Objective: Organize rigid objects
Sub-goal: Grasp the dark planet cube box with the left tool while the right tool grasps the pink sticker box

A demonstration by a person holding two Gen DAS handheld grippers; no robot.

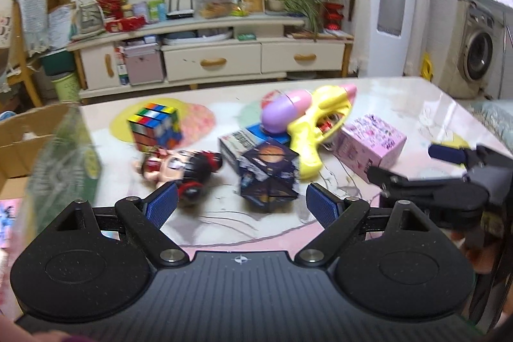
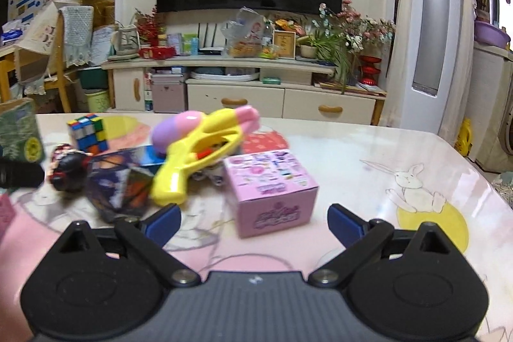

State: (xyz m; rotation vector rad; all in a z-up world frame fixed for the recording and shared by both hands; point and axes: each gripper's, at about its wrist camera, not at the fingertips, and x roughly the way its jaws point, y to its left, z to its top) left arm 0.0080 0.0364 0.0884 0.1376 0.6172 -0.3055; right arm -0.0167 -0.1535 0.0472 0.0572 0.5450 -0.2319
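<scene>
Left wrist view shows the left tongs (image 1: pixel 241 202) spread wide and empty above the tabletop (image 1: pixel 384 92), with a dark folded cube (image 1: pixel 269 175) just ahead between the fingers, a doll (image 1: pixel 179 165) to its left, a colour cube (image 1: pixel 155 125) farther back, and a yellow water gun (image 1: pixel 315 124) leaning beside a pink box (image 1: pixel 368 145). Right wrist view shows the right tongs (image 2: pixel 255 223) likewise spread and empty, the pink box (image 2: pixel 272 191) standing just in front between the fingers, touching neither. A green carton (image 2: pixel 21 130) stands at the tabletop's left edge.
</scene>
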